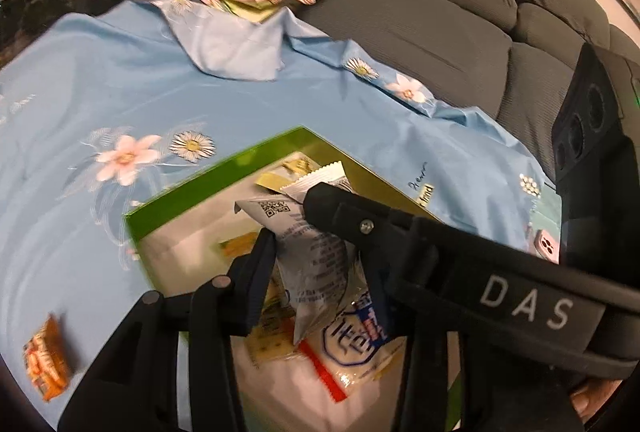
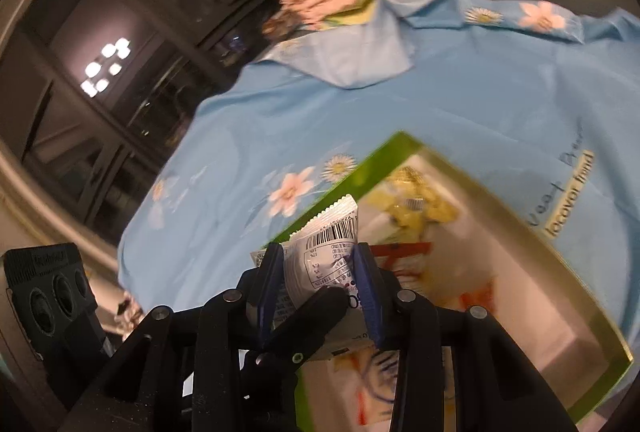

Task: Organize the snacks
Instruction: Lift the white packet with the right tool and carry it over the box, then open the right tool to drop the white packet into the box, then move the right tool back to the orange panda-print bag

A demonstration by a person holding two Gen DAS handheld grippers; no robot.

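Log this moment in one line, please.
left gripper: shut on white packet | right gripper: shut on barcode packet | both over green tray

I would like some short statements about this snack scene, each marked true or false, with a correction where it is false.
1. The right gripper is shut on a white snack packet. True.
2. The green tray is empty. False: yellow wrapped snacks and other packets already lie in it.
3. The tablecloth is light blue with a flower print. True.
4. An orange snack pack lies inside the tray. False: it lies on the tablecloth, outside the tray.
5. The left gripper holds nothing. False: a white packet with a QR code sits between its fingers.
6. A grey sofa stands behind the table. True.
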